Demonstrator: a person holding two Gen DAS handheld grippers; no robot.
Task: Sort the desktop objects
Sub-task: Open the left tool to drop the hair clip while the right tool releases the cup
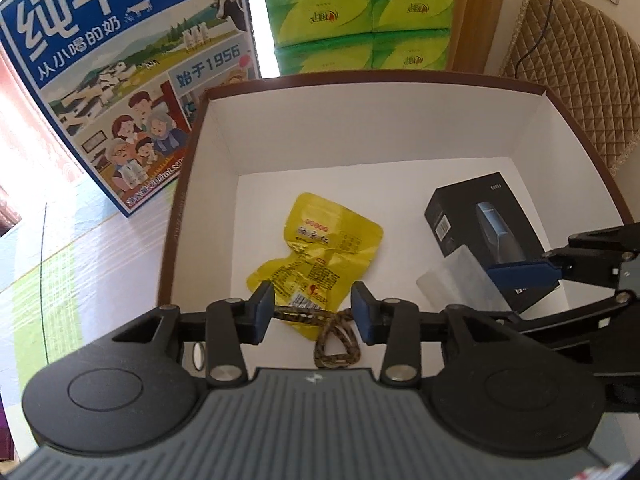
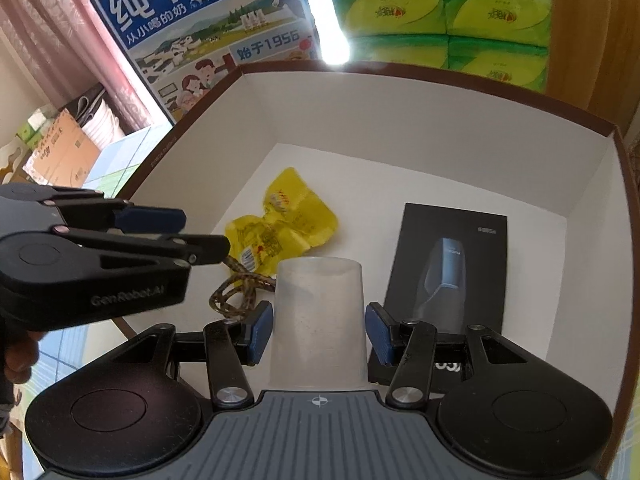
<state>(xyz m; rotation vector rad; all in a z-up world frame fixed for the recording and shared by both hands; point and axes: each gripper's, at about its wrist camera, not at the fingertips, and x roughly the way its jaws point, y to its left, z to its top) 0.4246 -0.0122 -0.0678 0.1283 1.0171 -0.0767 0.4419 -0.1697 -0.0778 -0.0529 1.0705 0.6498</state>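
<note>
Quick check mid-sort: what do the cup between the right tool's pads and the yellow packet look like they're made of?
The cup looks like frosted, translucent plastic: things behind it show through only dimly, and its surface is matte. The yellow packet looks like glossy plastic film or foil laminate: it is crinkled, catches highlights and has sealed flat edges. Neither can be confirmed by look alone.

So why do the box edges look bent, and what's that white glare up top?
Left wrist view: the fisheye lens bows the box rim, and a blown-out bright strip sits between the milk carton and the tissue packs. Right wrist view: same curving, the same glare, and the translucent cup looks hazy between the right tool pads.
</note>
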